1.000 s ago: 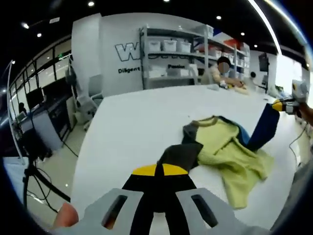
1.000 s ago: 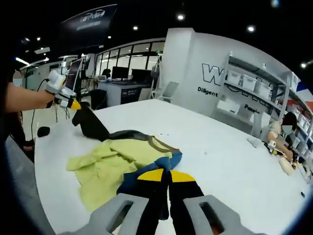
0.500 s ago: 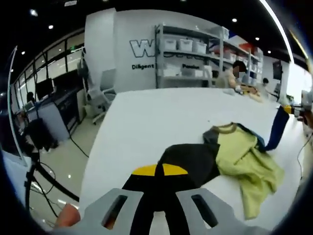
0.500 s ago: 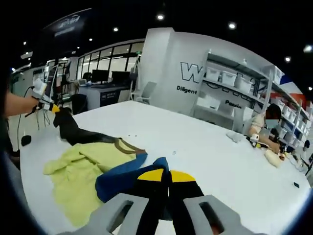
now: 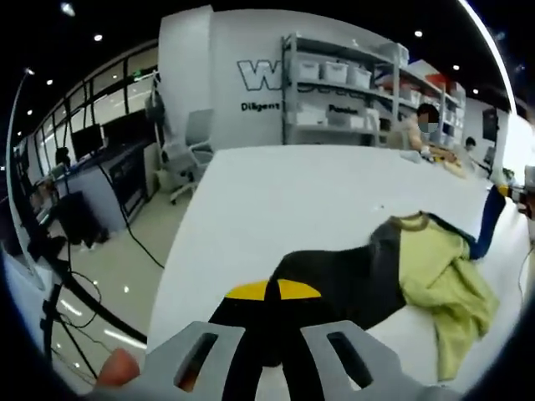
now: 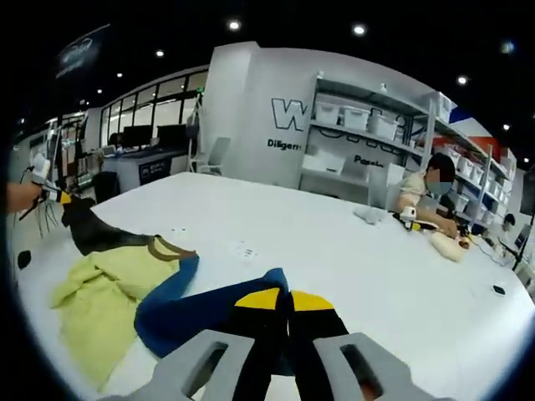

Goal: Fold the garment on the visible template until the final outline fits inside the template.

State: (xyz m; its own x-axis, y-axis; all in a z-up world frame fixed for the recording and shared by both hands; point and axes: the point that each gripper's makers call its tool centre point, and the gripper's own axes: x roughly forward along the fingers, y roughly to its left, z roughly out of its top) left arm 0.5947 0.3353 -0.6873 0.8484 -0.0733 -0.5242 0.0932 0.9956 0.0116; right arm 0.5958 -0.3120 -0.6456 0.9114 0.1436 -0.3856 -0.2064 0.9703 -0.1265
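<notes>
Left gripper (image 5: 266, 294) is pinching the dark sleeve (image 5: 338, 280), right gripper (image 6: 276, 302) the blue sleeve (image 6: 196, 311), spreading the shirt (image 6: 100, 288) across the counter (image 5: 292, 192); folding is not yet starting.

A long white tabletop (image 5: 276, 200) fills a bright hall; grey shelving (image 5: 338, 92) with white bins (image 6: 355, 117) lines a lettered white wall (image 6: 251, 117), windows (image 5: 109, 109) and ceiling spotlights (image 6: 234, 25) beyond

Bright ceiling spotlights (image 6: 359, 30) light both views evenly; fisheye bending warps edges, slight blur.
</notes>
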